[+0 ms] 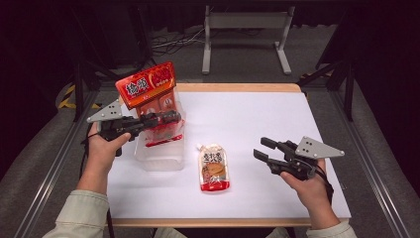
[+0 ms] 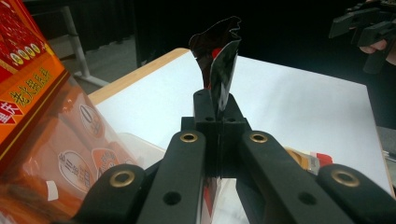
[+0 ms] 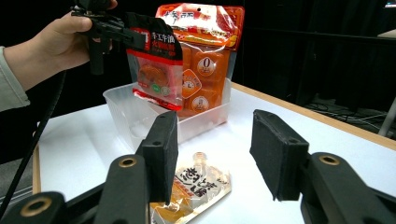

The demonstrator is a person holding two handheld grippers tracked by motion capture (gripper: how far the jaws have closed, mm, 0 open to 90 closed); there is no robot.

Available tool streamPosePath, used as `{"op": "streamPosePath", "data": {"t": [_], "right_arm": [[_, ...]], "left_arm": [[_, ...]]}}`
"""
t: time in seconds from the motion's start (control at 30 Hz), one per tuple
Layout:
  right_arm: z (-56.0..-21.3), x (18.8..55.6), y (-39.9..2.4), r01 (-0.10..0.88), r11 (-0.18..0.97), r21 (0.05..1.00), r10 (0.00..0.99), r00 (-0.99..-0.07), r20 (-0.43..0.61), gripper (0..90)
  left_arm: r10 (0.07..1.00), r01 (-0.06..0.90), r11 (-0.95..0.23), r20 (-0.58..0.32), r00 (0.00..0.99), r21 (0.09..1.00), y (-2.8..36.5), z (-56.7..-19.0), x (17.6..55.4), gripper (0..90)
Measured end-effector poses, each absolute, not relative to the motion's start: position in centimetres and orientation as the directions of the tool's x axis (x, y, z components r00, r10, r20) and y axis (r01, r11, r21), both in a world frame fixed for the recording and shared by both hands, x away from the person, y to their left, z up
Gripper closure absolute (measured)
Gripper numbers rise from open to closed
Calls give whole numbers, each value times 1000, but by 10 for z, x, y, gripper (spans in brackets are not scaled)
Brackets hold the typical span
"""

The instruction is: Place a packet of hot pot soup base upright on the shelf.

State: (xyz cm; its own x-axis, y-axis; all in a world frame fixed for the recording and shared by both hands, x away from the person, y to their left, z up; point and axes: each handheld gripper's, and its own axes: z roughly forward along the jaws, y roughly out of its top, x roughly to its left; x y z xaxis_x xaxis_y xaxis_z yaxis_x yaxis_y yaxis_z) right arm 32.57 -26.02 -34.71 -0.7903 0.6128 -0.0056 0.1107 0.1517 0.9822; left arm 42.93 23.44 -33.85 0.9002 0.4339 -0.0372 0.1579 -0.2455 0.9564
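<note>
Surface [image 1: 257, 124], white, bearing clear bin [image 1: 161, 153] with tall orange bag [image 1: 148, 87] standing inside. Left gripper [image 1: 171, 118], jaws clamped on red sauce packet [image 3: 156, 70], above bin. Right gripper [image 1: 263, 148], jaws half apart, empty. Spouted pouch [image 1: 214, 168] flat beside bin.

1. The small sauce packet [image 3: 156, 70] is glossy printed plastic film, creased where the left claw [image 3: 133, 37] pinches it.
2. The clear bin [image 3: 140, 116] is translucent, smooth plastic.
3. The large orange snack bag [image 3: 205, 51] is shiny film.
4. The spouted pouch [image 1: 214, 168] is glossy.
5. The counter [image 1: 257, 129] has a matt white top and a wood edge.
6. The right claw [image 3: 215, 156] has matt black pads.
</note>
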Motion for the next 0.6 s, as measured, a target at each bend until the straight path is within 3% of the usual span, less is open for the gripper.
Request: {"op": "streamPosePath", "data": {"t": [0.6], "right_arm": [[-348, 325, -262, 114, 145, 983, 613, -790, 1, 515]], "left_arm": [[406, 195, -233, -87, 910, 953, 241, -350, 434, 895]]}}
